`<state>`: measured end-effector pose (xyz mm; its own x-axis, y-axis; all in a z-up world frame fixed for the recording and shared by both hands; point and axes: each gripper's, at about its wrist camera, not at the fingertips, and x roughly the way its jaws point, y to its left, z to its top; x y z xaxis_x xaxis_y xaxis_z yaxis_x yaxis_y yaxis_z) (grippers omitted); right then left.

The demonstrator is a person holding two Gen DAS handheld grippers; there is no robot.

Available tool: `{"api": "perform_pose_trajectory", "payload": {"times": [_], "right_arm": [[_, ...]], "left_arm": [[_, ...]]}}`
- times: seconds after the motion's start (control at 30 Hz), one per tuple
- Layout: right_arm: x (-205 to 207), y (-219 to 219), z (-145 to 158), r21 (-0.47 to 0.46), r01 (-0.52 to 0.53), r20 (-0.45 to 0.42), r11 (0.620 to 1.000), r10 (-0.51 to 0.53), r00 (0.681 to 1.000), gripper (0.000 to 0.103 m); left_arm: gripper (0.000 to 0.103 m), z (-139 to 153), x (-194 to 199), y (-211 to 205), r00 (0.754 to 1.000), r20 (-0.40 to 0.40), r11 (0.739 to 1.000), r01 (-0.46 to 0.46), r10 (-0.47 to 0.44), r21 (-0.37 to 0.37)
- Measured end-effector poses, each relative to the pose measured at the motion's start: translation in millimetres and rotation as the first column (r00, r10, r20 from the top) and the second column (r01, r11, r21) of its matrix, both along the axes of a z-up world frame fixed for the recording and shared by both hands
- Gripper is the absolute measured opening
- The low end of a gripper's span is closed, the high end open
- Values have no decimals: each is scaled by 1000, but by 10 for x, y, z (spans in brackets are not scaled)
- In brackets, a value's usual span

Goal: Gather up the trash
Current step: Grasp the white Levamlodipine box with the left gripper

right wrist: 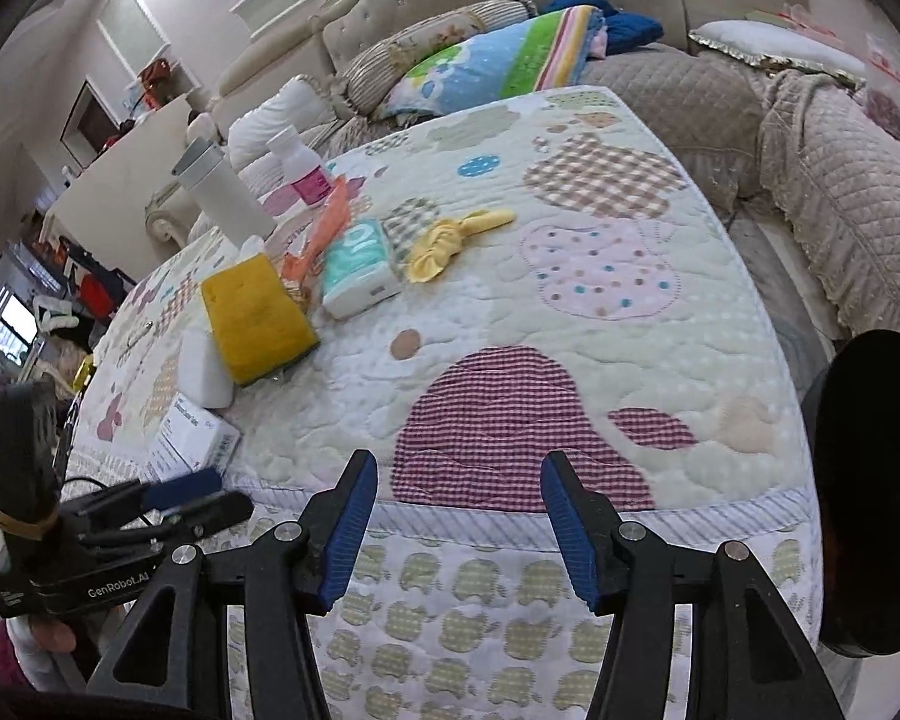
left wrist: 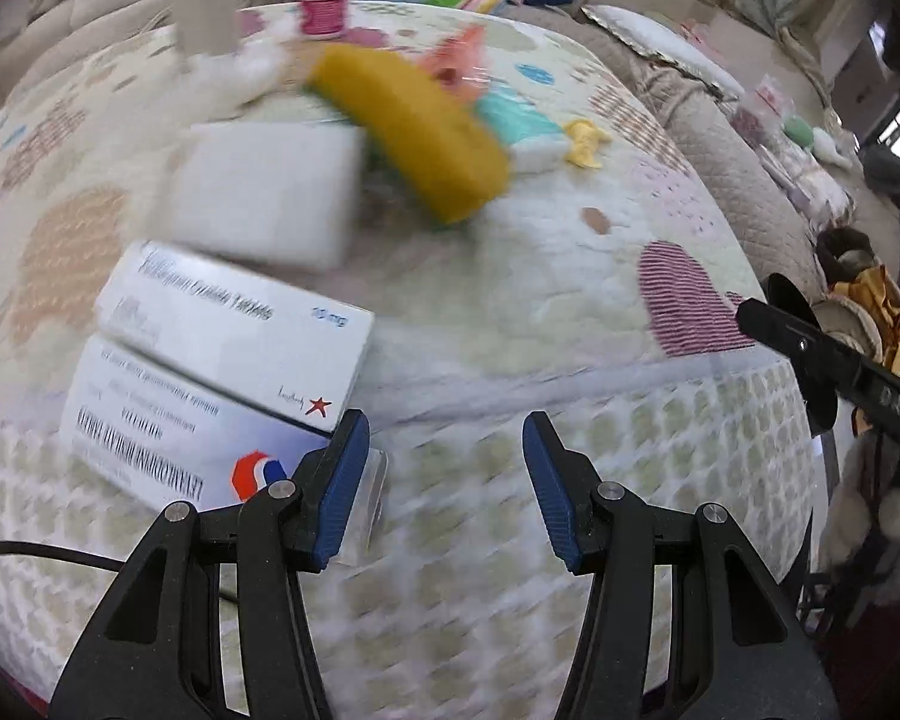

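Both the left gripper (left wrist: 446, 462) and right gripper (right wrist: 459, 510) gape empty; the medicine box (left wrist: 234, 330) lies flat, lengthwise toward the left one.

The near right part of the quilted table (right wrist: 570, 324) lies bare, leaving open passage. On its left side, medicine boxes (right wrist: 195, 441), a white block (right wrist: 204, 369), a yellow sponge (right wrist: 255, 318) and a white tumbler (right wrist: 225, 192) crowd together.

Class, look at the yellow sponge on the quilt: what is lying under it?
The yellow sponge leans on a white block, its lower edge on the quilt. A dark green layer shows beneath it. Whatever else lies underneath is covered.
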<state>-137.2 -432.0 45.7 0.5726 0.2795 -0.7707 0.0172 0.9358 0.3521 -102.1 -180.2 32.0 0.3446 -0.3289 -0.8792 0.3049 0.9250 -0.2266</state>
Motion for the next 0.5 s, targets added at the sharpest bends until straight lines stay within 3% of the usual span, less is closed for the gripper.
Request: {"api": "perform_pose_trajectory", "payload": {"times": [0.23,0.5], "right_arm": [[131,337,-26,4,-75,-14,997,75,997,56],[353,1024,-44,51,-234,-28,971,236,971,56]], "left_arm": [[52,21,-132,808,992,-48,993,-112,114,34],[52,46,-224,1637,963,-37,961,-264,268,83]]}}
